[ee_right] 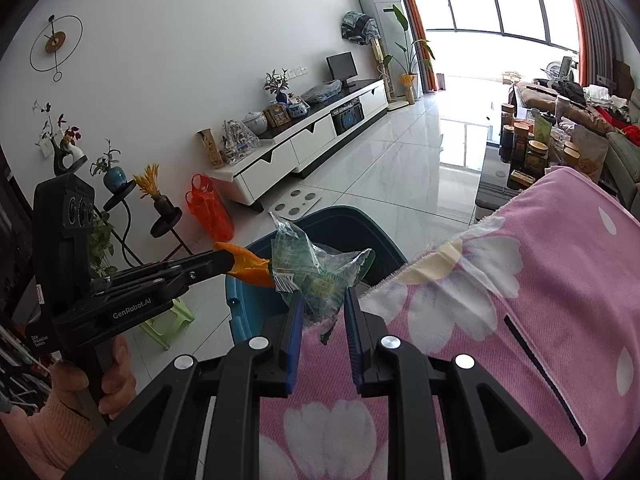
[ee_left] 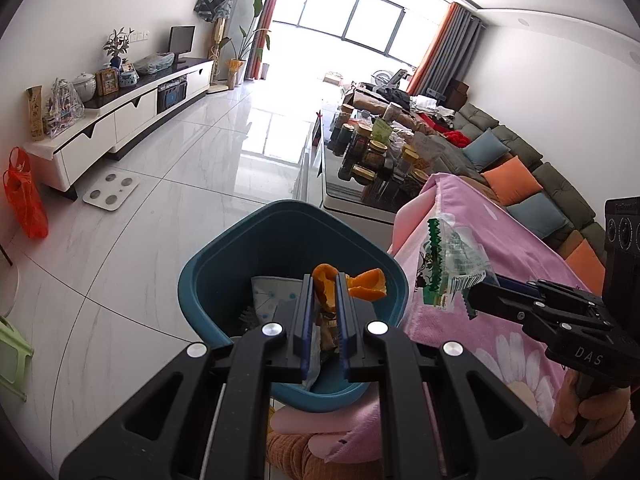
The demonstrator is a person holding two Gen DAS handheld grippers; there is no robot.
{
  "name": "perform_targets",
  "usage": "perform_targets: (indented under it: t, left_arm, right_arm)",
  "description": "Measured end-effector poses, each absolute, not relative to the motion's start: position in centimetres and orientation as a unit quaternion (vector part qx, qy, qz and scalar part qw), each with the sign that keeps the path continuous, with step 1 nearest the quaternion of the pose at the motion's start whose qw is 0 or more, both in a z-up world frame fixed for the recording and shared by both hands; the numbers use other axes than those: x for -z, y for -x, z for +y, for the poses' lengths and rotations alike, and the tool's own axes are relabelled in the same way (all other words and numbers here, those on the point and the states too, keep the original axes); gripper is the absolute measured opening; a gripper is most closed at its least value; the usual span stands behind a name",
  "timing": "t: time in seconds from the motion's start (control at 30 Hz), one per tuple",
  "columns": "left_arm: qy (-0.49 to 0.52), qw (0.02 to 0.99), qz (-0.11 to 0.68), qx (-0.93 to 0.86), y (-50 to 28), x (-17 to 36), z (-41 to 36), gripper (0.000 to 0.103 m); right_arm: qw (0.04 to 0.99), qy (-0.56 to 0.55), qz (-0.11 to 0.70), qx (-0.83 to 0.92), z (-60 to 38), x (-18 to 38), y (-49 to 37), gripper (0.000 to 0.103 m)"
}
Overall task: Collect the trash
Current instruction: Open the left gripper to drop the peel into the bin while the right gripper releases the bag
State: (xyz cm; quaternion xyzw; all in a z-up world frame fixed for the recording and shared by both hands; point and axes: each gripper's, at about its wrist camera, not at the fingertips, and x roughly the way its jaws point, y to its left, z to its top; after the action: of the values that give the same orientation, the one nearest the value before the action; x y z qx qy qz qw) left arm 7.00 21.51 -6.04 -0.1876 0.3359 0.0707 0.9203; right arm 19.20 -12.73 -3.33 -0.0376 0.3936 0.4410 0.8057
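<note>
Left gripper (ee_left: 325, 280) pinches orange peel (ee_left: 324, 286) over the blue bin (ee_left: 208, 280). Right gripper (ee_right: 322, 300) clamps a clear plastic wrapper (ee_right: 316, 268) at the bin's right, above the pink blanket (ee_right: 520, 280). Both seem at the drop step: next, spread the left jaws, then carry the wrapper left over the bin.

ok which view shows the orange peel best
The right wrist view: the orange peel shows from the side, clamped in the left gripper above the bin. In the left wrist view, the gripper's own fingers hide much of it.
</note>
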Motion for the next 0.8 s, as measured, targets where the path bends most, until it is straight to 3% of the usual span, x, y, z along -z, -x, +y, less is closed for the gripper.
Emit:
perform_targets:
  t: [0.63, 0.8]
  left_arm:
    - [0.196, 0.905, 0.364, -0.097, -10.5, 9.6, 22.7, 0.012]
    - [0.206, 0.899, 0.373, -0.098, -11.4, 10.8, 23.1, 0.034]
  right_arm:
    - [0.789, 0.078, 0.430, -0.432, -7.1, 5.5, -20.4, 0.021]
    - [0.788, 0.074, 0.437, -0.426, -7.0, 5.9, -20.8, 0.022]
